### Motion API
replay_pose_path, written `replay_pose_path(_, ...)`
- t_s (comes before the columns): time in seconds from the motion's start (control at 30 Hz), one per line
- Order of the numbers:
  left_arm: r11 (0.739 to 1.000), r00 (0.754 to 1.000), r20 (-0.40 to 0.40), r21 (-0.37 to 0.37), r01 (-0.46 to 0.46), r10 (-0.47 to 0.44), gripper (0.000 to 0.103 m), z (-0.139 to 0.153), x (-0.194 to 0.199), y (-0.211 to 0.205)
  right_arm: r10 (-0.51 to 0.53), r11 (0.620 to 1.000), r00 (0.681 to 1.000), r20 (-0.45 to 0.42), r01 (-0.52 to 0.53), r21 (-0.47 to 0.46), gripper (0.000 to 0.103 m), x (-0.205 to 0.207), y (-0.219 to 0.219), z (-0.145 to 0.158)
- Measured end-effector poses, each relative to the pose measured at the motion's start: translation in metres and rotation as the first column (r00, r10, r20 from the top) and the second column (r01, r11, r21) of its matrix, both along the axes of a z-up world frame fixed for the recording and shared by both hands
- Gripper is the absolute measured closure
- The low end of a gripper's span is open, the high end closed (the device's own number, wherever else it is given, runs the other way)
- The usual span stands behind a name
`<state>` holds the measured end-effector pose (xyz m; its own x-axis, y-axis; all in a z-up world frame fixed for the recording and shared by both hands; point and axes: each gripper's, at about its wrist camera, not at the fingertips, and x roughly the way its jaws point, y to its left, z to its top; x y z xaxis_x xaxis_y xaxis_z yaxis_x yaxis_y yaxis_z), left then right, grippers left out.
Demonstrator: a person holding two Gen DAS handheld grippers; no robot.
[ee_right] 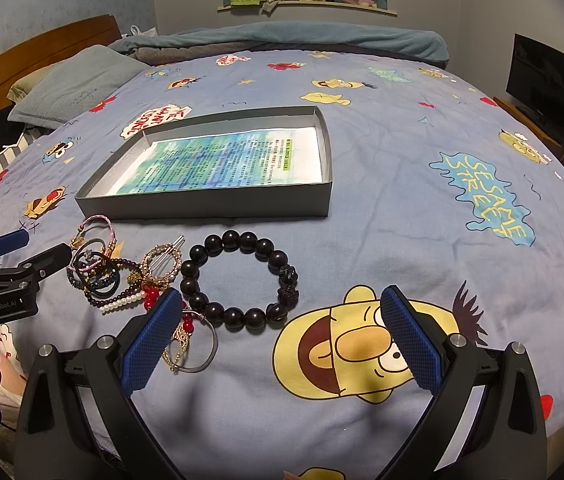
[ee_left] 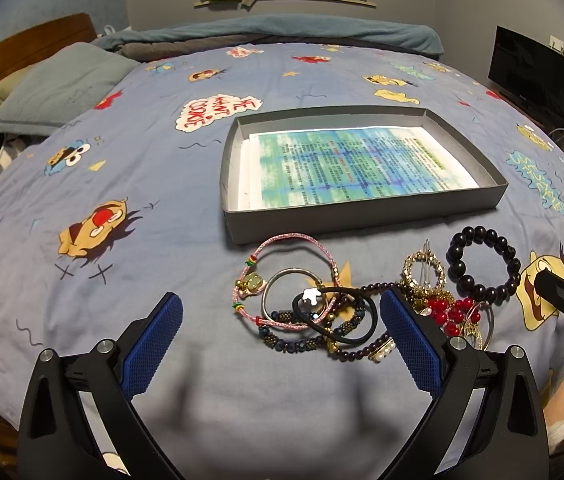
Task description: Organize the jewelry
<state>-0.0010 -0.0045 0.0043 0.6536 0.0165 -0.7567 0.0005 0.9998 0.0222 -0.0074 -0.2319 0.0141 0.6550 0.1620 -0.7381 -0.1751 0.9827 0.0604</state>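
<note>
Jewelry [ee_left: 342, 312]: a tangled heap on the blue cartoon-print bedspread [ee_left: 122, 184], just in front of a shallow grey box [ee_left: 362, 216] lined with a printed sheet [ee_left: 354, 164]. Pieces include a pink cord bracelet [ee_left: 282, 240], a black hair tie [ee_left: 336, 314], red beads [ee_left: 442, 308], and a black bead bracelet [ee_right: 238, 280] lying slightly apart. Left gripper [ee_left: 282, 344]: jaws spread wide, empty, over the heap. Right gripper [ee_right: 282, 344]: jaws likewise wide apart, holding nothing, beside the black bead bracelet.
</note>
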Motion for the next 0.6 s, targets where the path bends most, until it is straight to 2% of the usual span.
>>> replay_pose_path(0.6,1.000,1.000,-0.010,-0.005,0.002,-0.002,0.005,-0.0077,0.0041,0.0046,-0.015,1.000,1.000,-0.014,0.015,0.012,0.005,0.0062,-0.0040,-0.0064)
